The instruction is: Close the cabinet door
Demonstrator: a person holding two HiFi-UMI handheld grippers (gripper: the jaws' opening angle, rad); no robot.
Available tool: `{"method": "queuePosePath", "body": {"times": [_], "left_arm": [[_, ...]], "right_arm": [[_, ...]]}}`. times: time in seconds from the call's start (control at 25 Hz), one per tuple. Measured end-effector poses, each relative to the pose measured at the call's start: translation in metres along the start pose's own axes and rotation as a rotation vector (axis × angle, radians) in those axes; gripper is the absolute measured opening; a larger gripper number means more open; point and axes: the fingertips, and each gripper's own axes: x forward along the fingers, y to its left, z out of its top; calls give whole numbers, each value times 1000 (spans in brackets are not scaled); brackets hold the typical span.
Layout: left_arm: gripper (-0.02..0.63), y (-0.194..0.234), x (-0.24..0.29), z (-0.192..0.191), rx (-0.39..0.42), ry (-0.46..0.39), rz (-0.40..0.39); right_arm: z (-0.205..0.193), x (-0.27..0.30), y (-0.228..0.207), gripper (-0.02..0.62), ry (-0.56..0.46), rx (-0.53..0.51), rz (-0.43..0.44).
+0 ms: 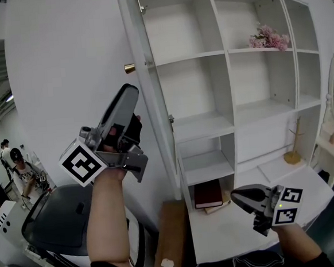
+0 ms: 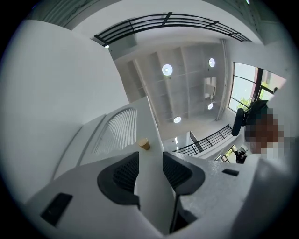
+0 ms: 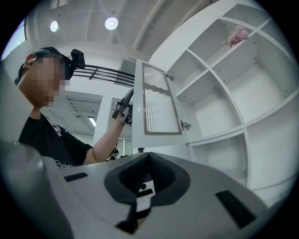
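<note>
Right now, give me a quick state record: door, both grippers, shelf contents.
door: cabinet door open, swung out from the shelves
knob: brass knob on the door's outer side
left gripper: held high at the door, jaws apart, door edge showing between them; contact unclear
right gripper: low, jaws together, empty
shelves: pink flowers upper right; dark red book at the bottom

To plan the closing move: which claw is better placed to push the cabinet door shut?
Likely left. The left claw is raised, open, beside the open cabinet door near its knob; the right claw hangs low, shut, away from it.
</note>
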Motion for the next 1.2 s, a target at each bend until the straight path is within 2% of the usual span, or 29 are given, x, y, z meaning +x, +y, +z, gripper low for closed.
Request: {"method": "queuePosePath", "body": {"times": [0.28, 0.44, 0.76, 0.88, 0.96, 1.2], "left_arm": [[146, 17, 19, 13, -47, -47, -33], [146, 17, 28, 18, -80, -78, -80], [143, 14, 28, 18, -93, -82, -126], [134, 12, 28, 19, -75, -90, -136], [89, 9, 28, 19, -52, -85, -139], [84, 6, 28, 20, -22, -82, -147]], "right_arm": [[7, -10, -14, 6, -18, 2, -54], [13, -8, -18, 6, -37, -9, -66], [0, -3, -19, 6, -36, -8, -88], [-3, -4, -22, 6, -37, -6, -102], [-8, -6, -22, 6, -31, -2, -111], [-15, -7, -22, 6, -9, 9, -127]]}}
